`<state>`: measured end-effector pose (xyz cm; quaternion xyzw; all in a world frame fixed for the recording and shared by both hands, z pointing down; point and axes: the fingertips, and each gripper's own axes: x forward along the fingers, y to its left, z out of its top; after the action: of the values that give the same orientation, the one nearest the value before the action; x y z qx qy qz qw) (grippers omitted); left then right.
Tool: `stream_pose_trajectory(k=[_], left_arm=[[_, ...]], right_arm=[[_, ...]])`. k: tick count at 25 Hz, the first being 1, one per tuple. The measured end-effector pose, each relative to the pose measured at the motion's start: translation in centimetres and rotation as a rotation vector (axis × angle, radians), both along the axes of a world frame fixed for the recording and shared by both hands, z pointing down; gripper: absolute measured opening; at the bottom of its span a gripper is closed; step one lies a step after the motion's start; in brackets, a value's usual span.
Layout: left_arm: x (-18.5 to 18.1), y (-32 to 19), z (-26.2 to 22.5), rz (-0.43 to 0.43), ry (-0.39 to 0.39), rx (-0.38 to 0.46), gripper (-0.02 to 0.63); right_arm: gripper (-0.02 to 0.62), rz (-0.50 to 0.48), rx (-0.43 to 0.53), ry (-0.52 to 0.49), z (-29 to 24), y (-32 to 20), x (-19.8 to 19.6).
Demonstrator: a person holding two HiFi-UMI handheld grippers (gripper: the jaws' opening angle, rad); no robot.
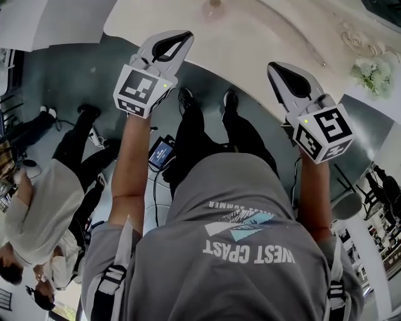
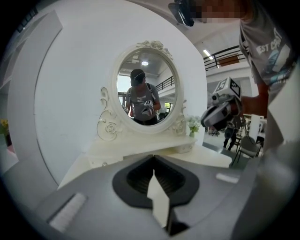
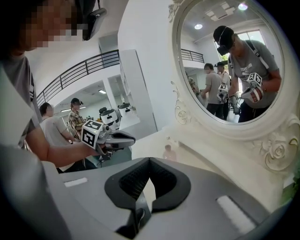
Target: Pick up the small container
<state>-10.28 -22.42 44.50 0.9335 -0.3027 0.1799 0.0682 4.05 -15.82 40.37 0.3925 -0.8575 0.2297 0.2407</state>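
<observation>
So both tongs are clamped fully together with nothing between them. The left gripper has its dark pads pressed flat against each other, and its own view shows the same. The right gripper looks the same, with its tips meeting in a point and nothing pinched. Both are held out in front of the person over the near edge of the white dressing table, with the left one a bit further left and the two well apart from each other.

The small container is a little pinkish thing sitting upright on the tabletop, farther out than both sets of tips and roughly between them. Neither gripper is touching it. In the right gripper view it sits just past the jaws and slightly to the right, near the base of the oval mirror.

The mirror has a curly white frame and reflects the person holding the grippers. A small bunch of pale flowers sits on the right end of the table, well away from the container. A few other people are hanging around in the background on the left side, over the grey floor.
</observation>
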Motion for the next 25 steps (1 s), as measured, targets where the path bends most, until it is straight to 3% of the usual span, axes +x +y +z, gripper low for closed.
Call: stream_pose_trajectory(k=[25], left_arm=[[3.0, -8.6, 7.7, -0.017, -0.020, -0.039, 0.047]], right_arm=[[0.002, 0.067, -0.097, 0.009, 5.0, -1.3, 2.2]])
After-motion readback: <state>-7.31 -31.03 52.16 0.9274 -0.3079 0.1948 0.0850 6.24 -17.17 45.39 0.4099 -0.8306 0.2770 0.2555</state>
